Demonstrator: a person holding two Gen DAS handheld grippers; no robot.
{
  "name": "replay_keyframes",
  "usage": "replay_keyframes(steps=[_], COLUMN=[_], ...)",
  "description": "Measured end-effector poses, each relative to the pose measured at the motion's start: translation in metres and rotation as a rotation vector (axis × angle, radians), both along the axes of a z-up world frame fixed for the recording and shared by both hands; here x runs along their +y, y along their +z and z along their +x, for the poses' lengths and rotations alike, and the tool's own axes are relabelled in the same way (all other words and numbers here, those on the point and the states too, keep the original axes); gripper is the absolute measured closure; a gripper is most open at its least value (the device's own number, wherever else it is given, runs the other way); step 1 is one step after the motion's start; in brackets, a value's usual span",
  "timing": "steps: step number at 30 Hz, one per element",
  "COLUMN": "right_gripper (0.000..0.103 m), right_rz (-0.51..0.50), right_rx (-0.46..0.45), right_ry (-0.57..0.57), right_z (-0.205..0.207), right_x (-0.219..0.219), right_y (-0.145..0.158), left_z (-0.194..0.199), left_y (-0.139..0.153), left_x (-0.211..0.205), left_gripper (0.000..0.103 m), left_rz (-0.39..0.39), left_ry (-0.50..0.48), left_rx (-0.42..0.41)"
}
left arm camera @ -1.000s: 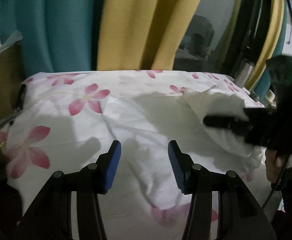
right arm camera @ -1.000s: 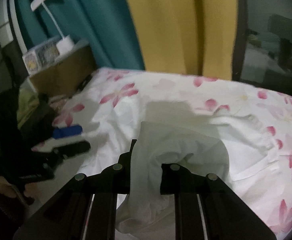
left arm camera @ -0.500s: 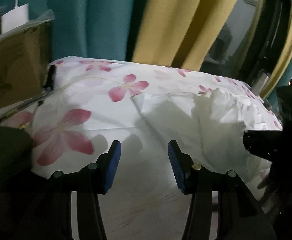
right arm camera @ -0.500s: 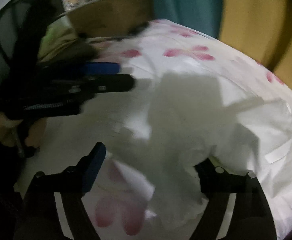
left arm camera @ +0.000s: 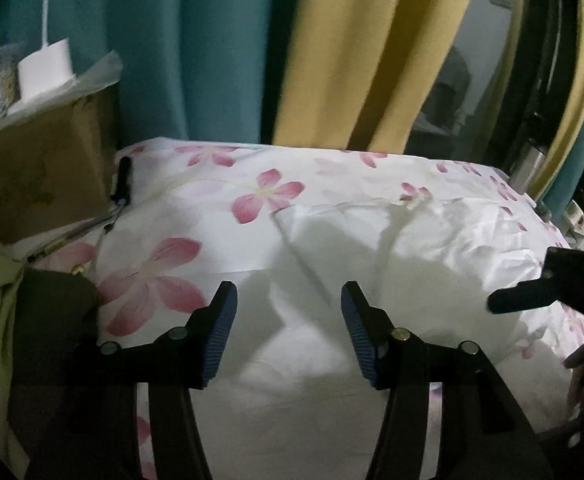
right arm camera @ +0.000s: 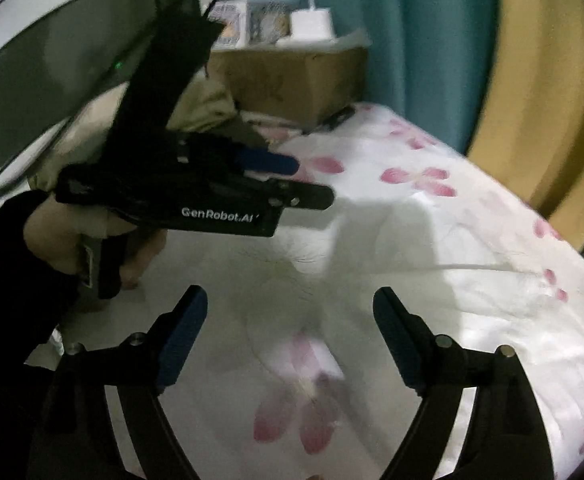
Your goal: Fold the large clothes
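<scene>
Your crumpled white cotton garment [left arm camera: 432, 248] lies on the bed with the white sheet printed with pink flowers [left arm camera: 220, 200]. In the left wrist view its long axis runs across the bed from about the middle toward the right edge, roughly in line with the far edge under the curtains. Its nearer left corner comes to a point aimed at the far left corner of the bed, and its right part is bunched into creases. Which end is the neck or the hem you cannot tell from here.

Your left gripper [left arm camera: 288, 328] hangs above the smooth near part of the cloth. Its jaws have just been opening a little and stand moderately apart, with nothing between the blue pads [left arm camera: 222, 332].

Your right gripper [right arm camera: 290, 336] has just been opening and is now spread wide over the sheet. It holds nothing, and the pads [right arm camera: 182, 336] are clear of the fabric. In that view your left hand [right arm camera: 64, 240] grips the other tool near the left edge of the bed.

A brown cardboard box [left arm camera: 40, 172] stands against the far left corner of the bed, in front of the teal curtain [left arm camera: 196, 52] and the yellow curtain [left arm camera: 364, 52].
</scene>
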State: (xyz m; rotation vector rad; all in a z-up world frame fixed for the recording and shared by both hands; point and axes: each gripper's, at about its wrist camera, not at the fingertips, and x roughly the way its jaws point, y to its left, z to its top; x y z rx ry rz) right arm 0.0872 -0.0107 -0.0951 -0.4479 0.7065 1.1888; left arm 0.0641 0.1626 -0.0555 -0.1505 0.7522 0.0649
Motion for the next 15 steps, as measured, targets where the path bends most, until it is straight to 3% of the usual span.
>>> replay_keyframes(steps=[6, 15], right_gripper=[0.018, 0.018], right_rz=[0.021, -0.017], right_rx=[0.002, 0.007], right_ry=[-0.133, -0.456], right_z=[0.009, 0.045], right_x=[-0.053, -0.133], right_y=[-0.002, -0.025], left_z=[0.014, 0.04], left_y=[0.01, -0.005], left_x=[-0.044, -0.119], left_gripper=[0.046, 0.045], left_rz=[0.017, 0.03], left_ry=[-0.091, -0.27], left_rx=[-0.034, 0.011])
